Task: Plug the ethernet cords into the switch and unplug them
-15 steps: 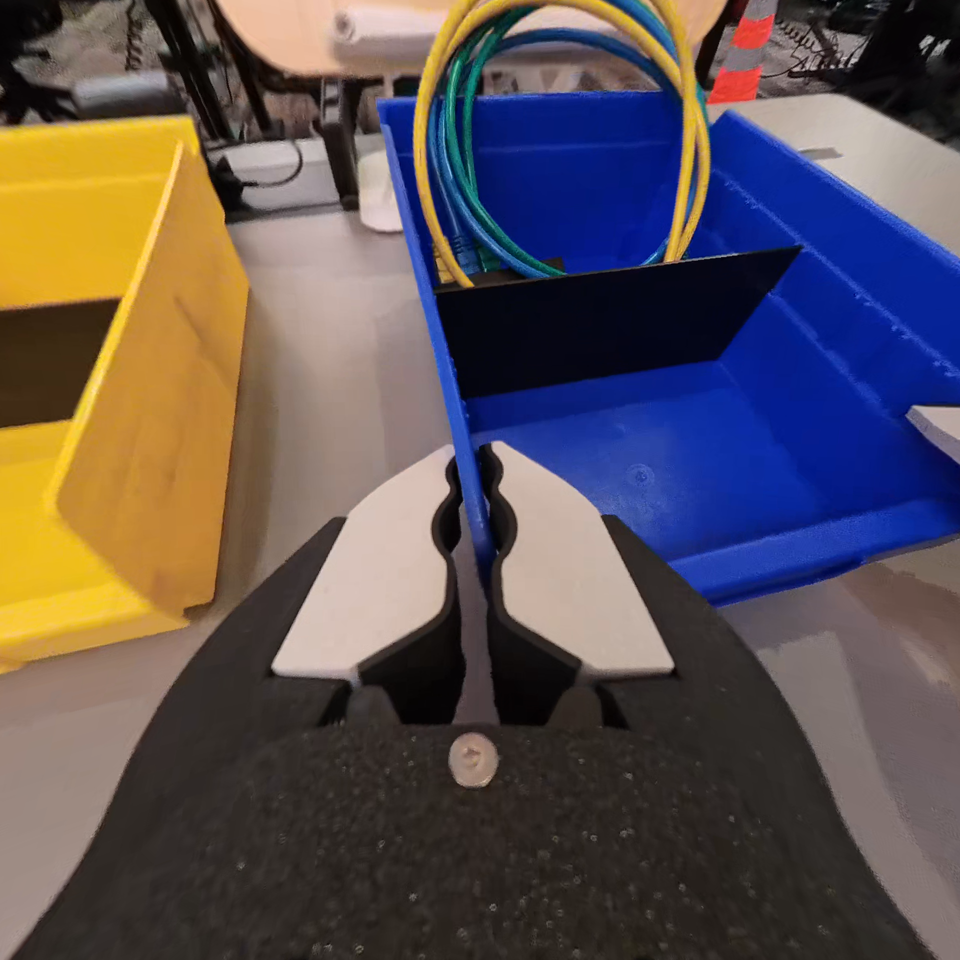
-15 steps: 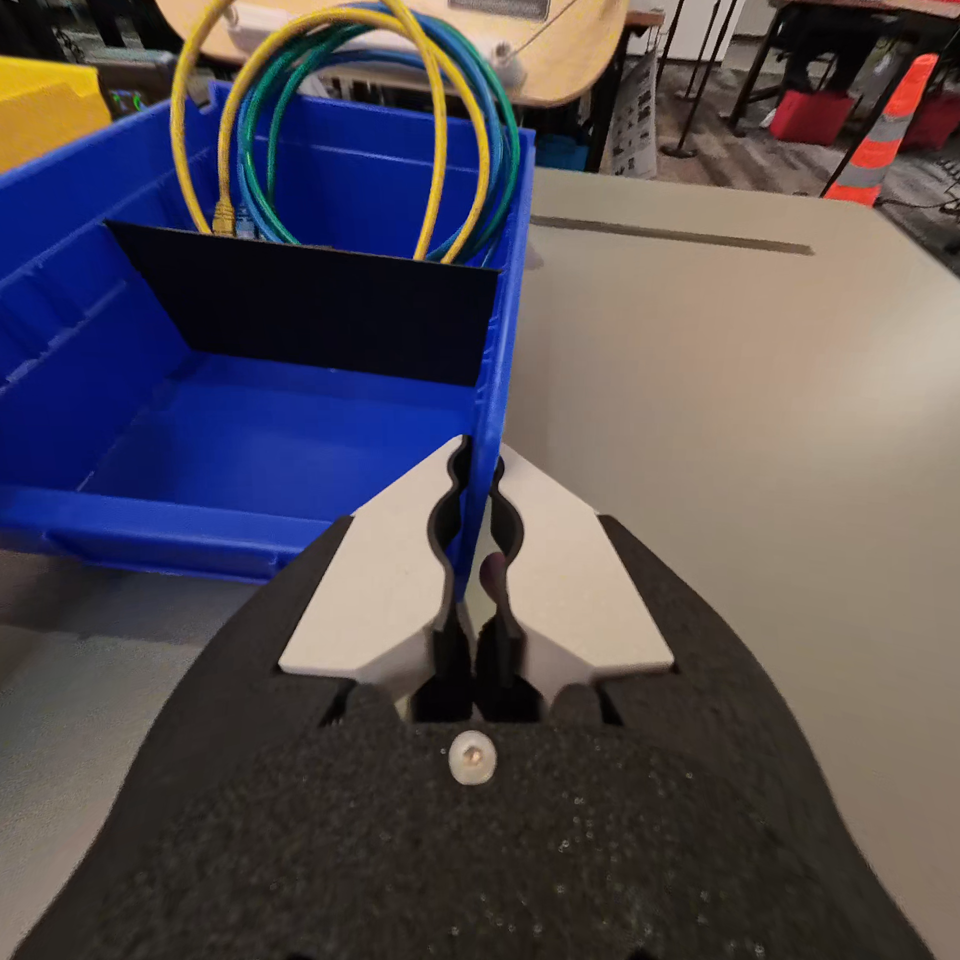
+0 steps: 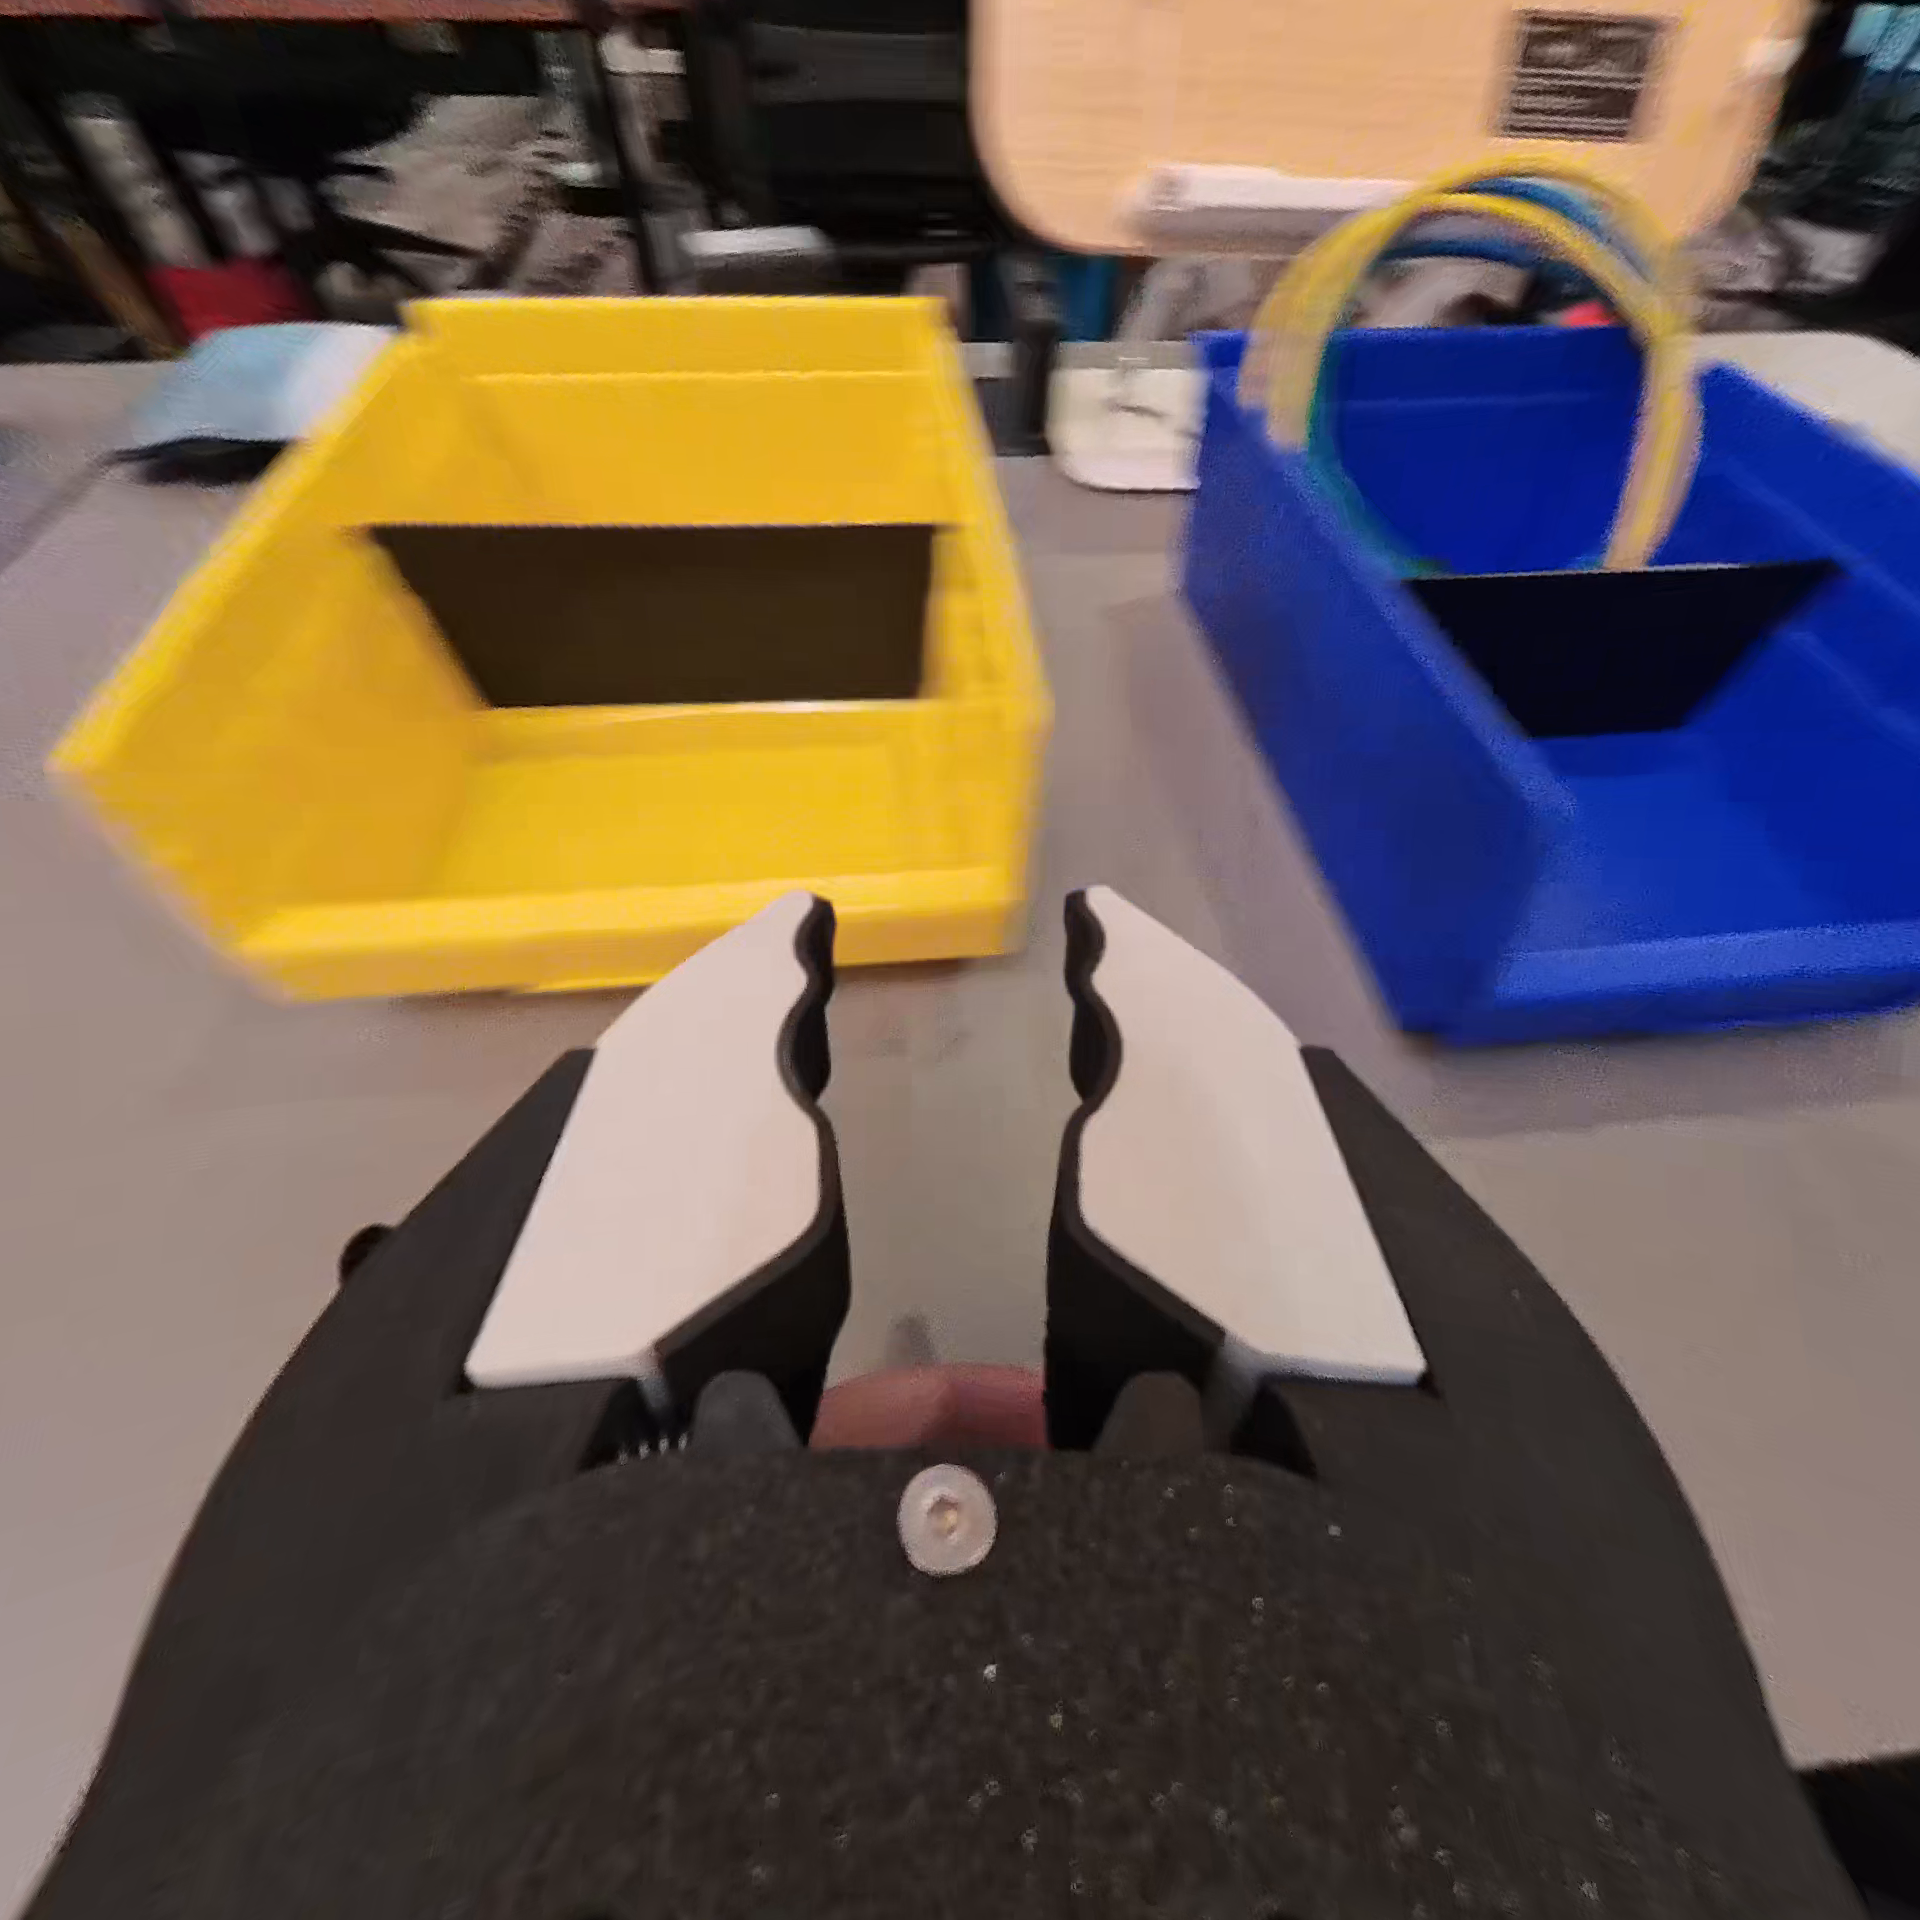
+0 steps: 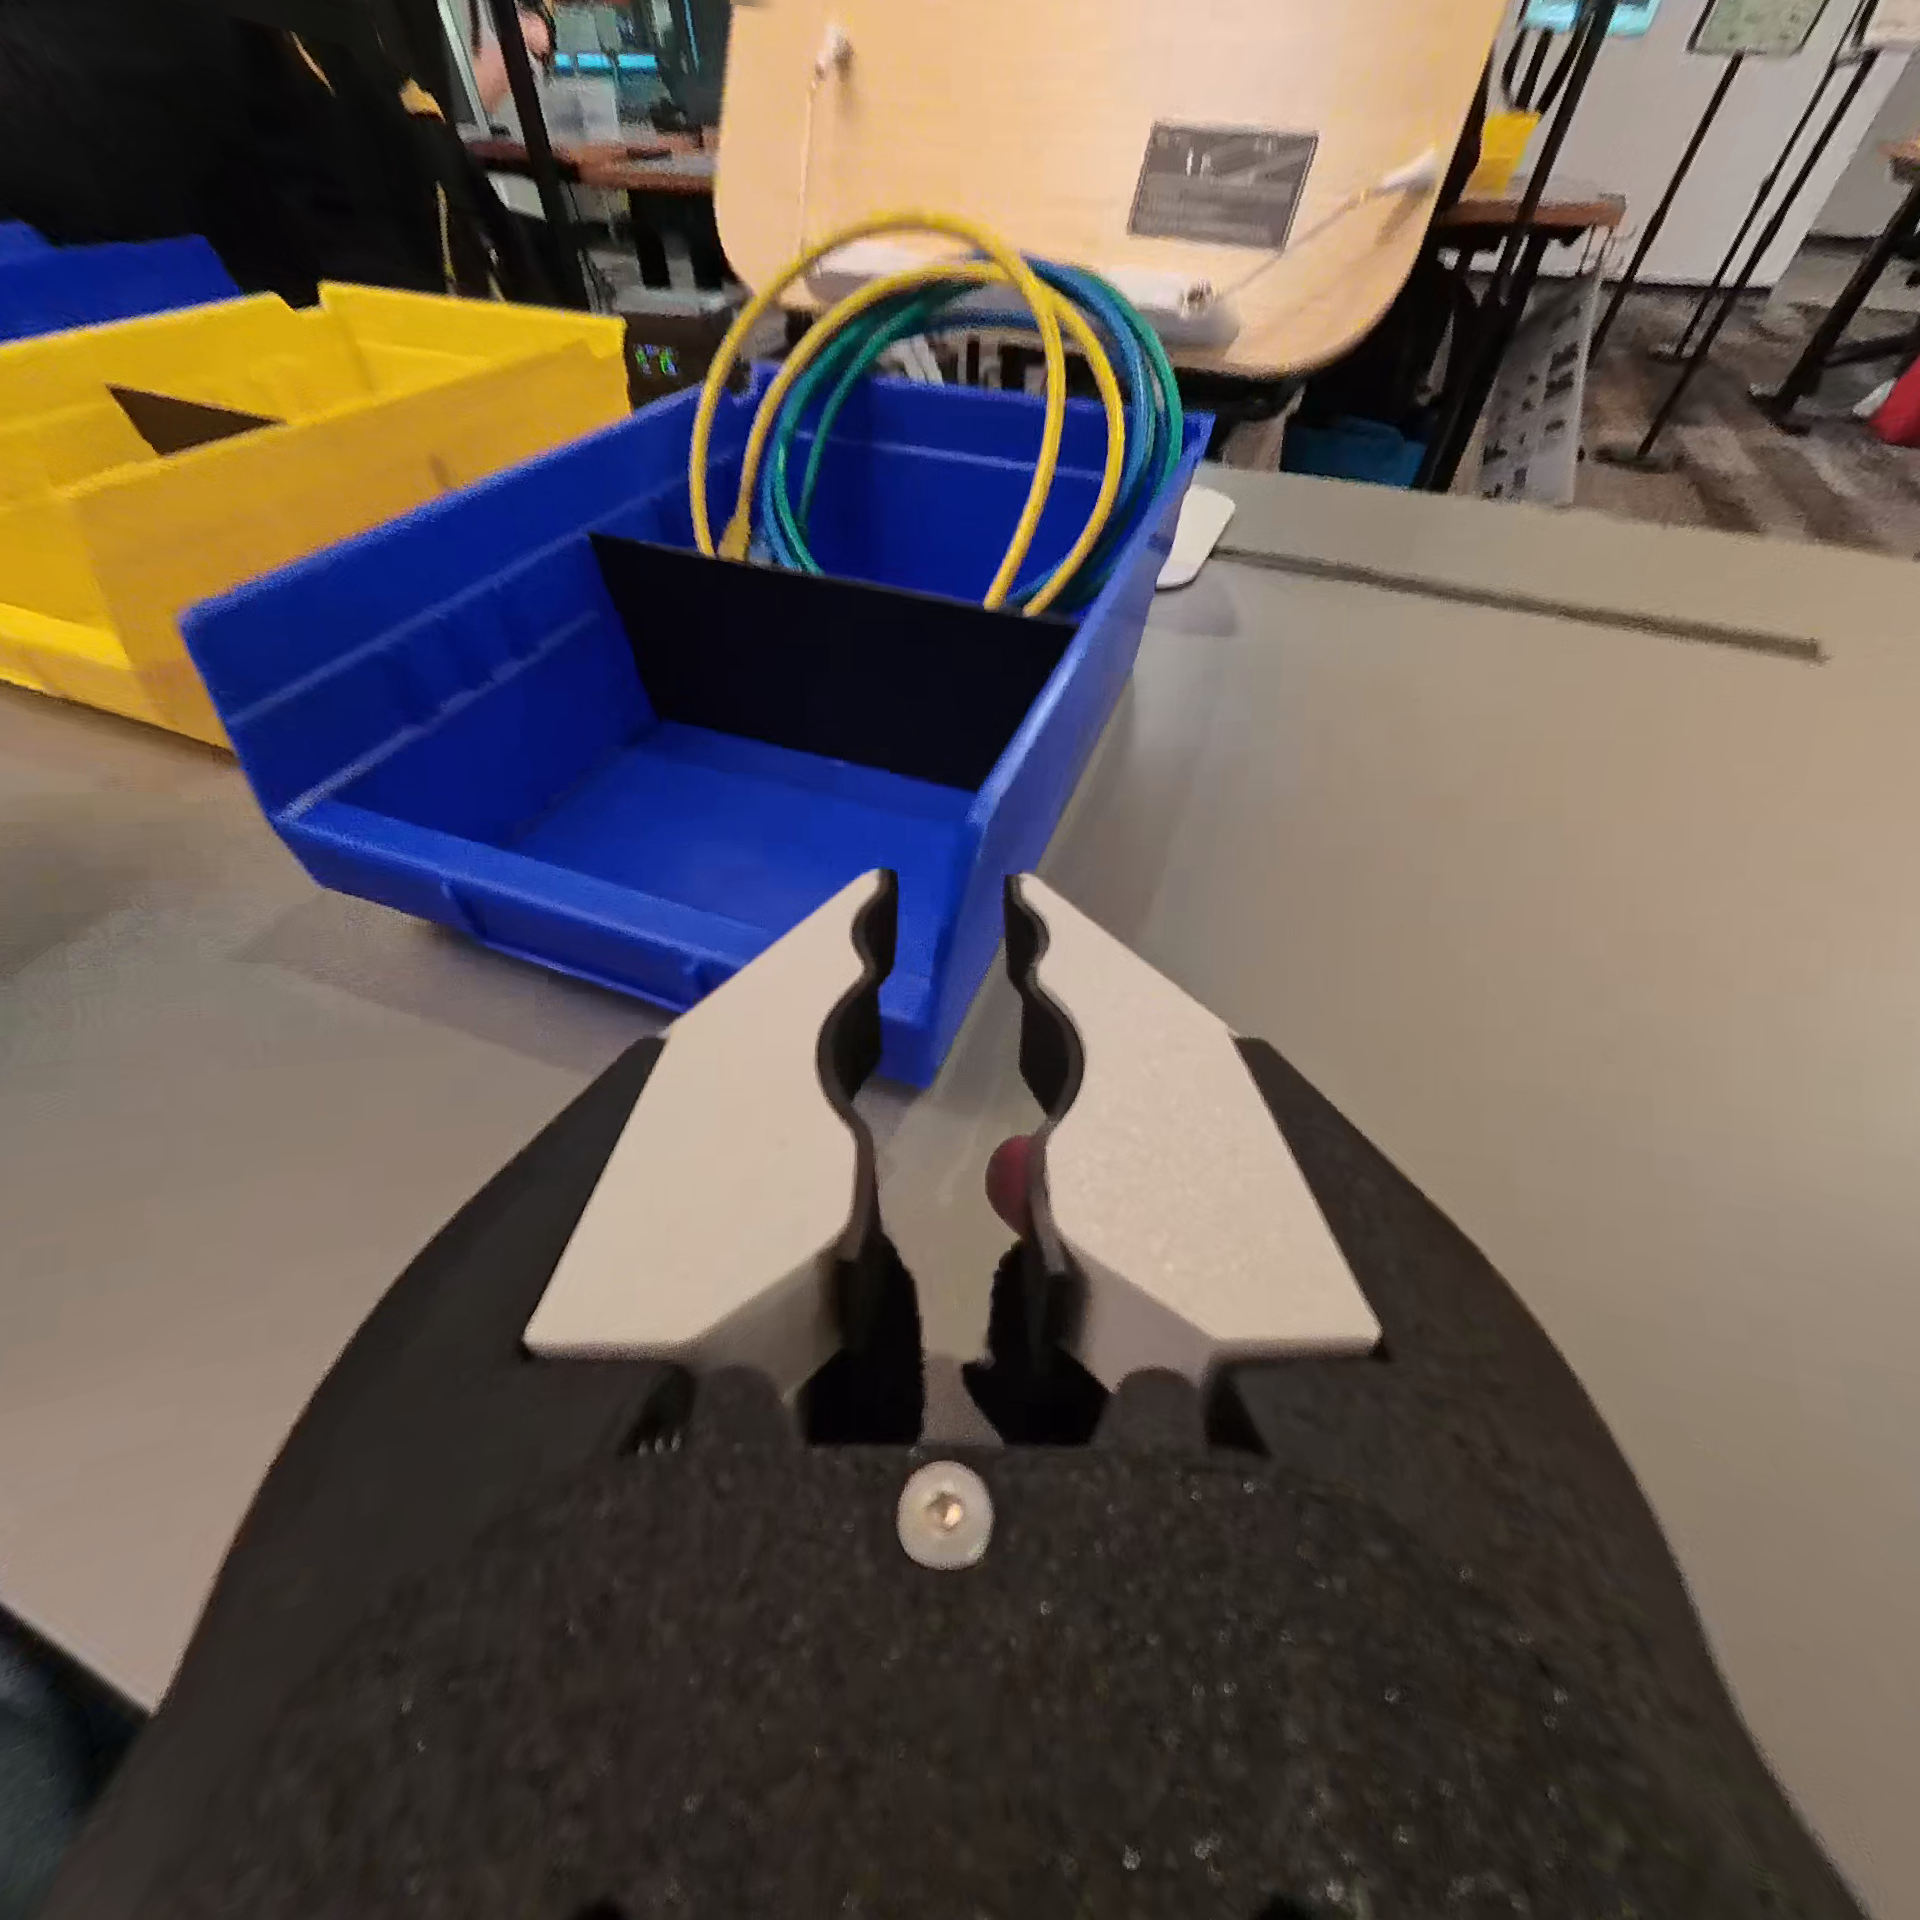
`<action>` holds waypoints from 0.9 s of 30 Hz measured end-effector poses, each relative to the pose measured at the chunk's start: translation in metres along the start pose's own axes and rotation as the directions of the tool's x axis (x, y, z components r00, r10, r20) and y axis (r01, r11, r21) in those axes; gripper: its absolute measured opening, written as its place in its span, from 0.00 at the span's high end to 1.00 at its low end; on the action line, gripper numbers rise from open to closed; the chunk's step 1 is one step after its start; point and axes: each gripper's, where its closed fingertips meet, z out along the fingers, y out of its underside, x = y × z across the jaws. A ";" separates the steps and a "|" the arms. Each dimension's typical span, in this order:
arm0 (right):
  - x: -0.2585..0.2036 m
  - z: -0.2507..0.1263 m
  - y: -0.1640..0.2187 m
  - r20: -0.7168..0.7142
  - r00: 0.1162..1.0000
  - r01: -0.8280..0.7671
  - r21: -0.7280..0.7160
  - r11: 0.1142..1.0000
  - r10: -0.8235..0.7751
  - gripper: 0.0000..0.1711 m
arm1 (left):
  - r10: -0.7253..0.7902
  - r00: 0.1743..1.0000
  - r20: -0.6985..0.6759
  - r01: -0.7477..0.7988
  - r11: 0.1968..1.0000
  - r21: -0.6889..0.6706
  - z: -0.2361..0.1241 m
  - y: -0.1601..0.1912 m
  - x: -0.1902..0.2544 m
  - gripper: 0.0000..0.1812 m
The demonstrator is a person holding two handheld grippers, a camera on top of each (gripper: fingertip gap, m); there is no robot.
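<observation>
Left gripper (image 3: 948, 920), right gripper (image 4: 945, 899) — both agape, empty

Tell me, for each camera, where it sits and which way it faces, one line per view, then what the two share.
Left wrist view: rides on the left tongs, facing forward over the grey table at the yellow bin; the open tongs and a bit of a finger behind them show.
Right wrist view: rides on the right tongs, facing the blue bin's near right corner; its tongs show, open.
Shared: both bins, the black divider, the looped cords behind it and the table.
</observation>
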 end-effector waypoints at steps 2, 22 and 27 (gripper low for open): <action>-0.004 -0.006 -0.013 -0.007 1.000 0.024 0.060 0.998 -0.023 0.90 | -0.032 0.998 0.048 0.034 0.999 -0.033 0.001 0.009 -0.058 0.79; -0.230 0.039 0.017 0.384 0.922 0.078 -0.064 0.995 -0.048 0.87 | -0.045 0.998 0.040 0.049 0.993 -0.106 0.058 0.020 -0.147 0.98; -0.252 0.083 0.004 0.230 0.973 0.051 -0.118 0.992 -0.023 0.78 | -0.024 0.996 0.087 0.034 0.993 -0.114 0.013 0.039 -0.122 0.98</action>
